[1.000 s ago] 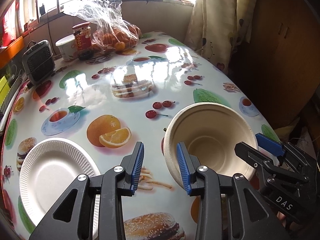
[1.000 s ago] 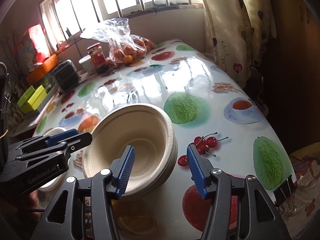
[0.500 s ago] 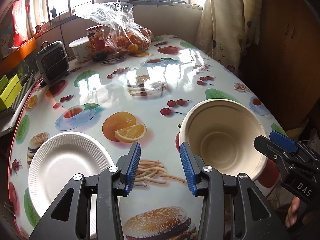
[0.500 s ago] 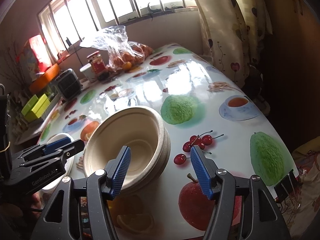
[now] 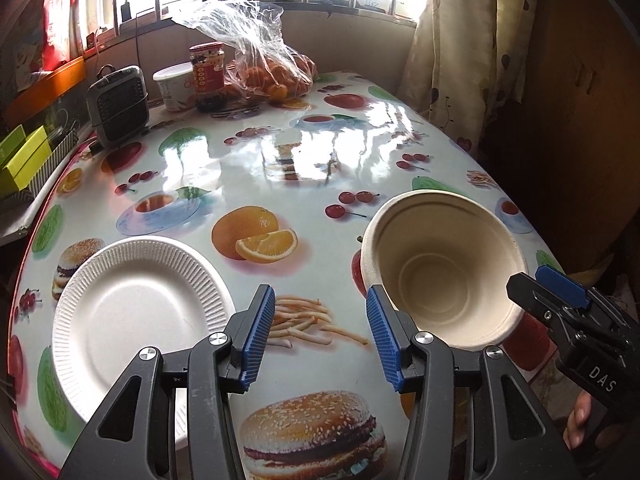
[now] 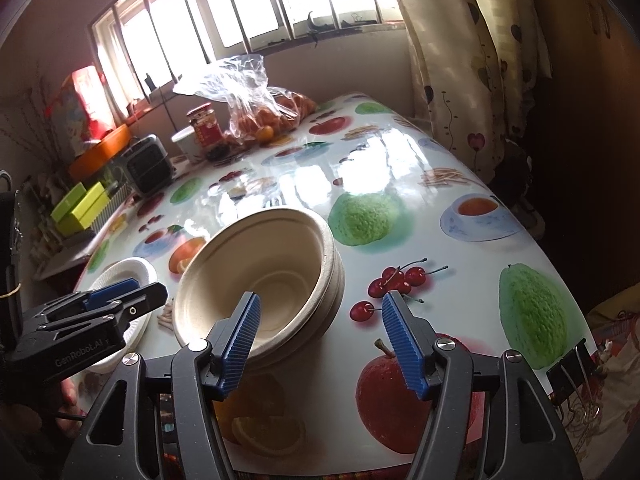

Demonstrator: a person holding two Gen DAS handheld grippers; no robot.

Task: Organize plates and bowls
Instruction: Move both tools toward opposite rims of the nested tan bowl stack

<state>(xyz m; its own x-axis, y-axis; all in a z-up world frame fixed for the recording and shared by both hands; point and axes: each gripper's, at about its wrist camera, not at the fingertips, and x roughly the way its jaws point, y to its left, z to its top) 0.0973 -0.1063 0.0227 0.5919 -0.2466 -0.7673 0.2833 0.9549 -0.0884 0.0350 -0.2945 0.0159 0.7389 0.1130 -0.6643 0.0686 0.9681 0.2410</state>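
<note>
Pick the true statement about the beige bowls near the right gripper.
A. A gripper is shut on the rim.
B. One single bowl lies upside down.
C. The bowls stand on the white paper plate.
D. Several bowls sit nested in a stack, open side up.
D: the right wrist view shows the beige bowls with layered rims, nested open side up on the table, apart from the white paper plate; the right gripper is open.

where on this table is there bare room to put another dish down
The widest free patch is mid-table, between the white paper plate, the stacked beige bowls and the far clutter. The right side beyond the bowls, toward the curtain, is bare too. Crowded: the far end with the orange bag, red jar, tub and small heater.
</note>
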